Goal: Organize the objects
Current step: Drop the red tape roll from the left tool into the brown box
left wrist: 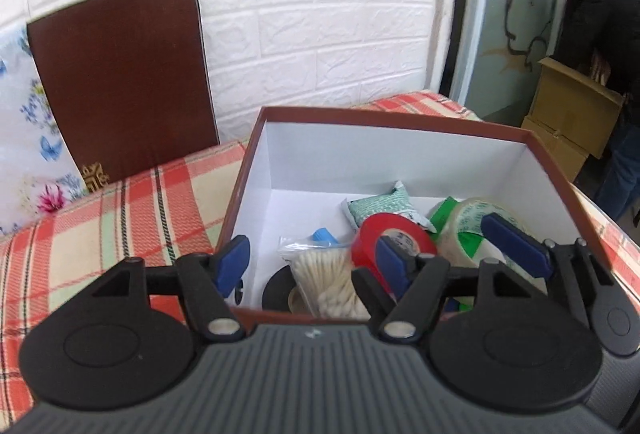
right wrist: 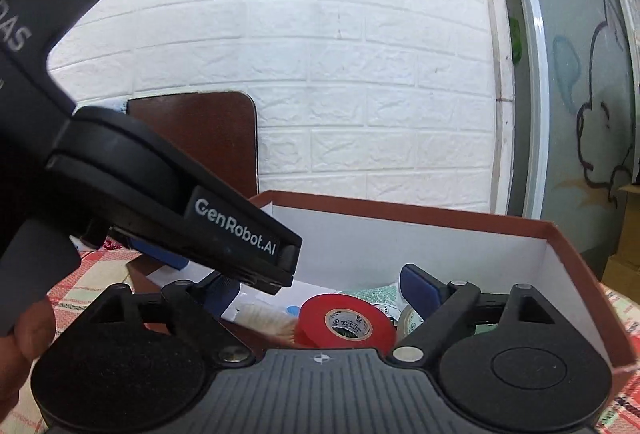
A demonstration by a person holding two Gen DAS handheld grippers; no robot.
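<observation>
Box (left wrist: 400, 122) (brown rim, white inside) sits on a plaid cloth (left wrist: 120, 218) before a white brick wall (left wrist: 320, 14) — left gripper (left wrist: 312, 262) and right gripper (right wrist: 320, 294) gape empty above it

One open box (left wrist: 536, 162) is sitting on the checked cloth (left wrist: 120, 218). Three rolls of tape are lying inside it: one red roll (left wrist: 394, 236) near the middle, one clear roll (left wrist: 472, 222) toward the box's right wall, and one black roll (left wrist: 276, 288) at its near edge. One bag of cotton swabs (left wrist: 324, 274) and one green-and-white packet (left wrist: 380, 212) are lying there too. One brown lid (left wrist: 120, 82) is leaning on the wall behind.
</observation>
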